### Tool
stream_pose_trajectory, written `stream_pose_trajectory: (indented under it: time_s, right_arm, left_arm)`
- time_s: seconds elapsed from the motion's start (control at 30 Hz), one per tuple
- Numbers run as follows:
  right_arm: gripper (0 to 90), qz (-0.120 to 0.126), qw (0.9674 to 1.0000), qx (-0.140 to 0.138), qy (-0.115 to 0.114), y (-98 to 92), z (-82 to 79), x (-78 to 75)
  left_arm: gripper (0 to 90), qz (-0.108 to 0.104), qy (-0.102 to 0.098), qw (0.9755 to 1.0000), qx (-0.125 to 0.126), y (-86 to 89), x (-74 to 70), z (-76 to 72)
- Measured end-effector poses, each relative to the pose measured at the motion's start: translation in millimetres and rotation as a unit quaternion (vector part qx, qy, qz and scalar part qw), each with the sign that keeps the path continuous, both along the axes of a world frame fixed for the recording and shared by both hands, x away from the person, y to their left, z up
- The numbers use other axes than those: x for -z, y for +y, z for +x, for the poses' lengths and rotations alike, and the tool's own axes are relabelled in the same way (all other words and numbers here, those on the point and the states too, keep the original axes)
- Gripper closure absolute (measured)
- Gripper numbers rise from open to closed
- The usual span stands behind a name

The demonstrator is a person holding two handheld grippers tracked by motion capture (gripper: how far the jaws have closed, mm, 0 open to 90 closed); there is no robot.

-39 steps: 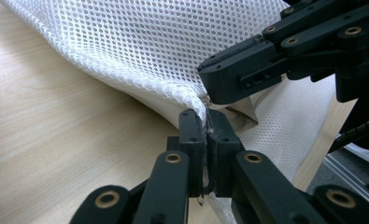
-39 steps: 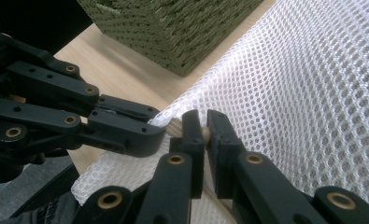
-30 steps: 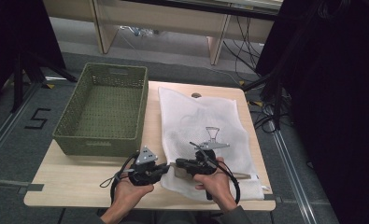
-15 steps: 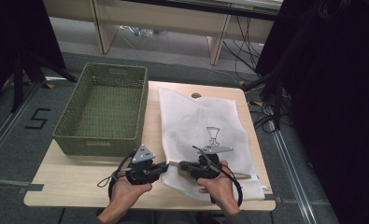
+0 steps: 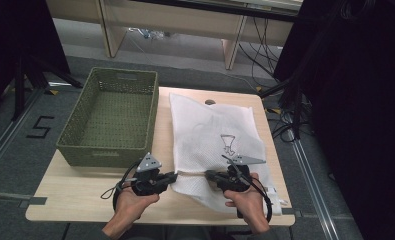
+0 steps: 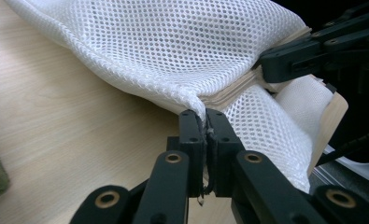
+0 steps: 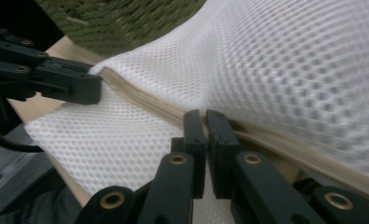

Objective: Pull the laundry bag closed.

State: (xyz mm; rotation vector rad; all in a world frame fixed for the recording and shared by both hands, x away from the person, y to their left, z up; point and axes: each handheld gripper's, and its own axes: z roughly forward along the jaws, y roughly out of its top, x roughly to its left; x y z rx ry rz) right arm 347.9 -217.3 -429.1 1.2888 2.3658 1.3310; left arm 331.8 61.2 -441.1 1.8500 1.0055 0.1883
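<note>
A: What has changed since a second ago?

B: The right gripper (image 5: 208,175) has slid sideways along the near hem of the white mesh laundry bag (image 5: 212,131), away from the left gripper (image 5: 174,176), so the stretch of hem between the two is longer and pulled straighter.

A: Where does the bag sit against the jaws?

B: In the left gripper view, the left gripper (image 6: 205,116) has its jaws pressed together on a corner of the mesh bag (image 6: 173,42), right at the seam; the cloth rises away beyond the tips. In the right gripper view, the right gripper (image 7: 204,116) pinches the beige zipper band (image 7: 140,100) that runs across just ahead of its tips, with mesh above and below it.

A: And around them?

B: Bare wooden table (image 5: 80,197) lies left of the left jaws, open up to its near edge. The green woven basket (image 5: 110,117) stands beyond that, just beside the bag's left edge. The bag's near right corner hangs over the table's edge.
</note>
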Motion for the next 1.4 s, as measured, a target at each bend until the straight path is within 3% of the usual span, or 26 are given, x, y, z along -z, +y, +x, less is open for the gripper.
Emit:
stream_pose_trajectory:
  time_s: [0.07, 0.27, 1.13, 1.4]
  right_arm:
    - [88.6, -0.017, 0.9998, 0.000, -0.007, -3.1, -1.6, -2.4]
    - [88.6, -0.005, 0.9999, 0.016, -0.001, -21.9, -2.0, -2.3]
    - [88.6, -0.008, 0.9997, 0.016, 0.014, -33.2, 1.3, 7.6]
    - [88.6, -0.025, 0.9994, 0.023, 0.011, -37.8, 2.1, 8.0]
  left_arm:
    - [85.9, -0.001, 0.000, 1.0000, -0.004, 2.2, 0.3, 0.4]
    - [85.8, 0.003, 0.003, 1.0000, 0.005, -2.5, 2.5, -0.2]
    - [85.7, 0.012, 0.005, 0.9999, 0.006, -1.3, 4.0, -0.7]
    - [85.8, 0.013, 0.005, 0.9999, -0.004, 3.8, 2.1, -0.1]
